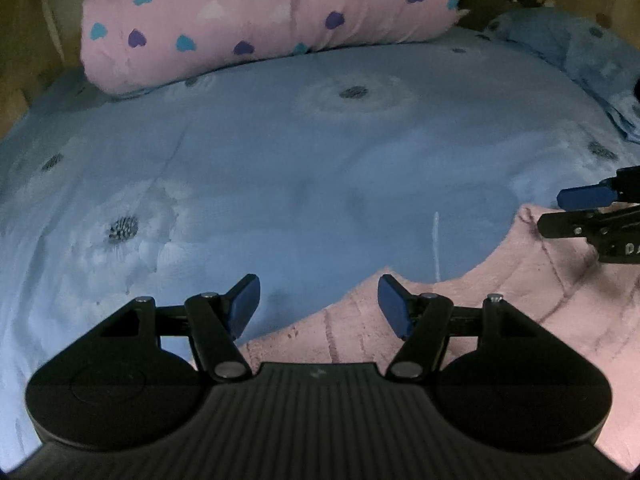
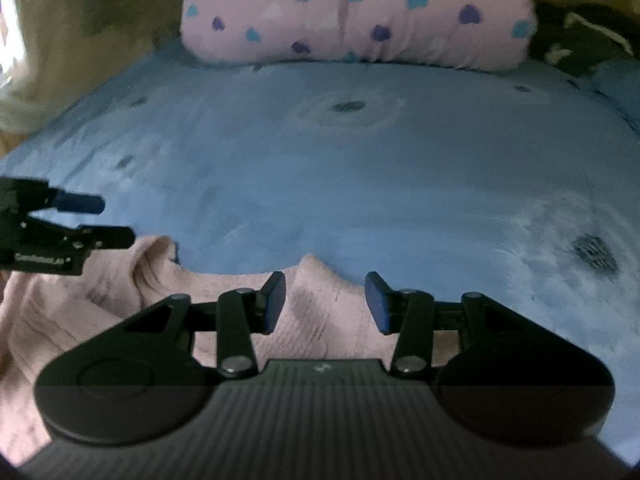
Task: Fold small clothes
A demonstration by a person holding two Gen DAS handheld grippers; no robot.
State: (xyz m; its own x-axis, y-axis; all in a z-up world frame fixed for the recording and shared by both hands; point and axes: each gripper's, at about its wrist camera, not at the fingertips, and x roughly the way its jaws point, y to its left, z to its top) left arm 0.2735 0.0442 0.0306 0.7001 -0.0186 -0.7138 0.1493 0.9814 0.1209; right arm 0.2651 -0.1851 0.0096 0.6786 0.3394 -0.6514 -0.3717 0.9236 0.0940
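A pale pink knitted garment (image 1: 500,312) lies on a bed covered with a blue floral sheet (image 1: 280,168), at the near edge of the bed just beneath both tools. It is soft and ribbed, with raised seam lines running across it, and its surface is rumpled rather than flat. In the left wrist view it spreads from under the left tongs (image 1: 319,306) towards the right, so its long axis seems to run roughly across the bed, side to side; its far edge is scalloped, with one hump rising near the right tongs (image 1: 560,214) and a dip of blue sheet between. In the right wrist view the same garment (image 2: 80,320) fills the lower left, its far edge bunched into two folds, one peak standing just ahead of the right tongs (image 2: 326,300) and another ridge nearer the left tongs (image 2: 116,220). Which end is the neck or hem cannot be told.

The left tongs stand wide apart with nothing between the blue pads (image 1: 244,304); only sheet and the garment's edge show below the gap. The right tongs are also apart, hovering over the pink fabric without pressing on it.

At the head of the bed lies a pink pillow (image 1: 264,20) printed with teal and purple hearts, its length running across the bed. A dark cloth (image 2: 580,40) sits to its right.
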